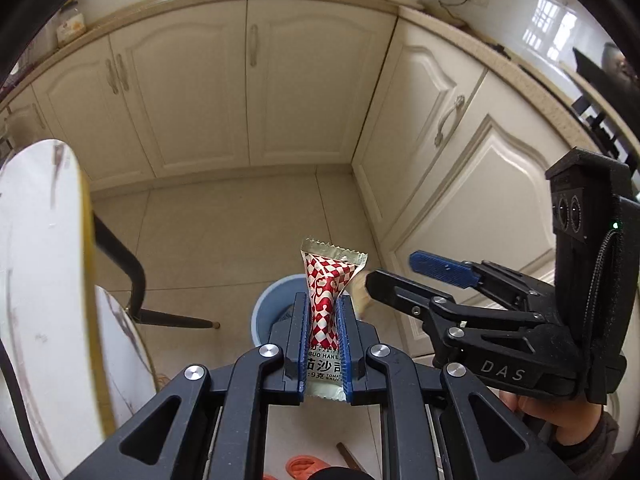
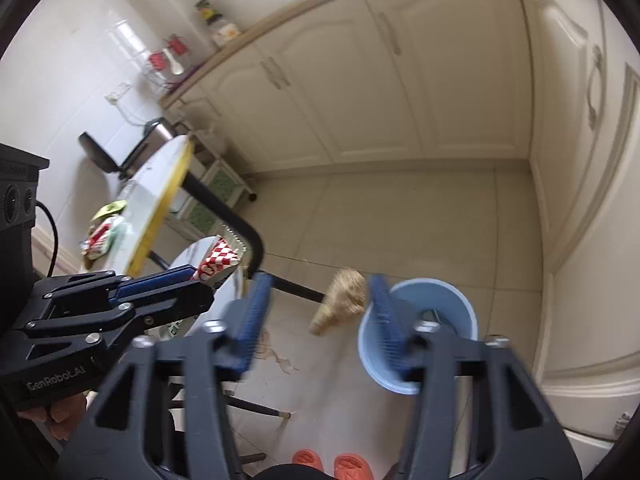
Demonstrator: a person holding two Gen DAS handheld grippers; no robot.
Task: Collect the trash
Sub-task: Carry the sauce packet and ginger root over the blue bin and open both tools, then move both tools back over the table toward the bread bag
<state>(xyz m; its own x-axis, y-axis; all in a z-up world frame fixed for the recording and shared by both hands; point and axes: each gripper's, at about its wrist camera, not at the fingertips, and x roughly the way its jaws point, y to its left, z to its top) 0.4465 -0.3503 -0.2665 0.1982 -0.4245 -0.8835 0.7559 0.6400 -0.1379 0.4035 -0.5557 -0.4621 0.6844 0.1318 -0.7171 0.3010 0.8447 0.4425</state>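
Above the pale tiled kitchen floor (image 1: 224,240), beside the round white table (image 1: 36,260) with its yellow rim, we record both grippers over the trash bin.

Left gripper (image 1: 323,312): clenched on a red-and-white checkered tomato sauce sachet (image 1: 326,284). The sachet stands upright between the blue pads, its serrated silver top edge above the fingertips and its printed lower end showing down between the fingers. In the left wrist view the light blue bin (image 1: 262,312) sits directly behind and below the sachet, mostly hidden by the gripper.

Right gripper (image 2: 316,300): released, jaws apart, nothing pressed between the pads. A beige crumpled scrap (image 2: 342,300), blurred, shows in the gap between the fingers, touching neither pad as far as we can tell; what it is made of we cannot tell. In the right wrist view the bin's rim (image 2: 460,292) lies at about 3 o'clock from the scrap, partly behind the right finger.

In the left wrist view the right gripper sits at 3 o'clock of the sachet, near it. More wrappers (image 2: 102,236) lie on the table at 10 o'clock in the right wrist view. Orange slippers (image 2: 332,462) show at 6 o'clock. Cream cabinet doors (image 1: 256,92) fill the background.
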